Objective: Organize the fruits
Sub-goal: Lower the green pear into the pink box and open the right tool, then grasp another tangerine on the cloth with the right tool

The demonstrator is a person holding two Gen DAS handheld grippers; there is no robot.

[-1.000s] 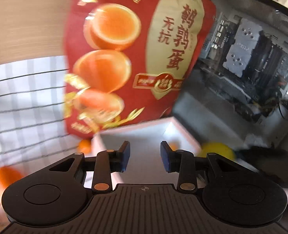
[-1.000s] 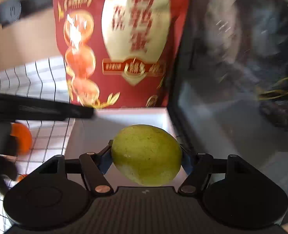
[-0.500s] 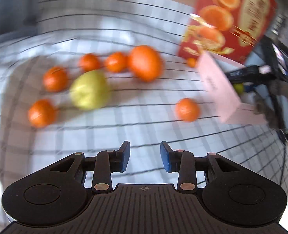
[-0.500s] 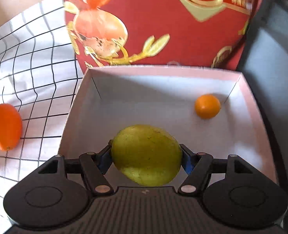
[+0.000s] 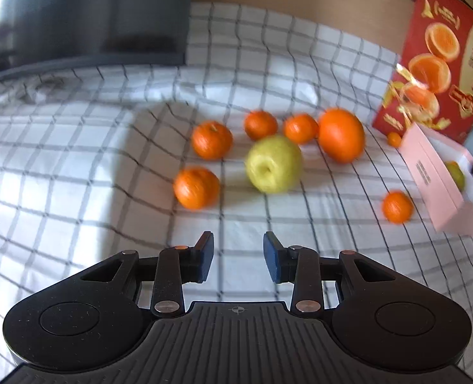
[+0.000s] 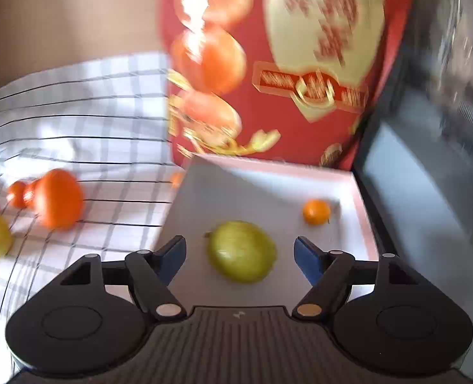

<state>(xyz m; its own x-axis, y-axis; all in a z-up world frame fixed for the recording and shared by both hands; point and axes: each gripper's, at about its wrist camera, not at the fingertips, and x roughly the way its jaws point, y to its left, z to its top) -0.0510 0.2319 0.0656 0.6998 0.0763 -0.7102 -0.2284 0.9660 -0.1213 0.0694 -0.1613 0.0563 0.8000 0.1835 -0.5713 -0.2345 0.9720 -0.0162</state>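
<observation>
Over the pink box (image 6: pixel 361 198), right gripper (image 6: pixel 239 256) has jaws spread wide, just been opening; green fruit (image 6: pixel 241 251) sits between the blue pads (image 6: pixel 303 257) with clear gaps on both sides, so released, not gripped. Fruit lies on the box floor, roughly box centre toward the near edge. Small orange (image 6: pixel 316 212) also inside the box, at about 2 o'clock from the green fruit, near the far right corner. Red printed bag (image 6: pixel 268 64) stands upright right behind the box at 12 o'clock. Dark case (image 6: pixel 428 160) just beside the box at 3 o'clock. Right view is motion-blurred.

Left gripper (image 5: pixel 239 256) is above the checked cloth (image 5: pixel 76 160), jaws partly apart, nothing between the pads, empty. Loose fruit on the cloth ahead of it: yellow-green apple (image 5: pixel 273 164) at 12 o'clock; orange (image 5: pixel 196 187) at 11 o'clock from the gripper; orange behind it (image 5: pixel 211 139); two small oranges (image 5: pixel 260 124) and (image 5: pixel 300 128) past the apple; big orange (image 5: pixel 341 135) at 1 o'clock from the apple, close to it. Lone orange (image 5: pixel 397 206) at 2 o'clock from the gripper, just beside the pink box's near wall, contact unclear. Tiny orange (image 5: pixel 395 139) near the box's far corner, by the foot of the red bag. Dark monitor-like block (image 5: pixel 102 12) at the cloth's far left edge, 10 o'clock.
</observation>
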